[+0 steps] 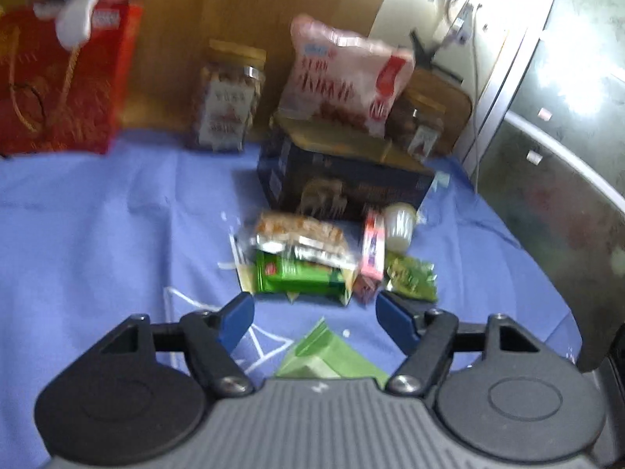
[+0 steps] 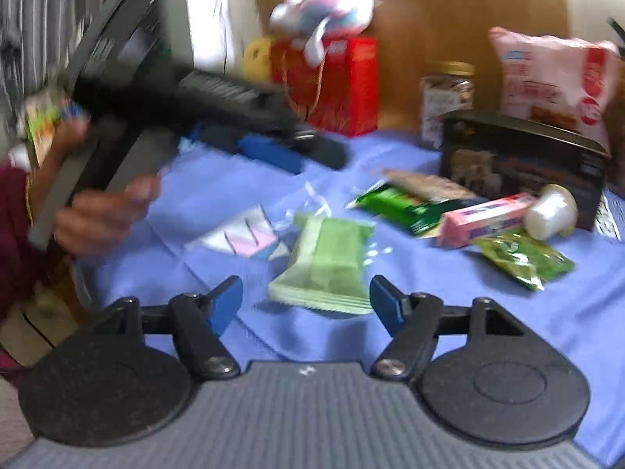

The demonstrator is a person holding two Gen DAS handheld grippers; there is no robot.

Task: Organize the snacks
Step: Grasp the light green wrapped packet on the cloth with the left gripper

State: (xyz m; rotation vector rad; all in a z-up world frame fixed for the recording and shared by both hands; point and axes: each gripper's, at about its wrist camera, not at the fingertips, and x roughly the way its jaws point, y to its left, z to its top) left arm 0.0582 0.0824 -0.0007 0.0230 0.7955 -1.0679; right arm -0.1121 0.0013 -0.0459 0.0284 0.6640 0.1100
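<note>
My left gripper (image 1: pixel 314 306) is open and empty, above the blue cloth, just short of a pile of snacks: a dark green packet (image 1: pixel 300 275), a clear nut bar (image 1: pixel 300 234), a pink box (image 1: pixel 373 250), a white cup (image 1: pixel 398 226) and a green leafy packet (image 1: pixel 410 275). A pale green wafer packet (image 1: pixel 328 355) lies under it. My right gripper (image 2: pixel 306 299) is open and empty, with the pale green wafer packet (image 2: pixel 326 265) lying between its fingertips. The left gripper (image 2: pixel 273 152) also shows in the right wrist view, held by a hand.
A dark box (image 1: pixel 343 183) stands behind the pile with a pink snack bag (image 1: pixel 347 78) on it. Two jars (image 1: pixel 228 97) and a red gift bag (image 1: pixel 58 78) stand at the back. A pastel wrapper (image 2: pixel 242 236) lies on the cloth. A metal cabinet (image 1: pixel 566 156) is to the right.
</note>
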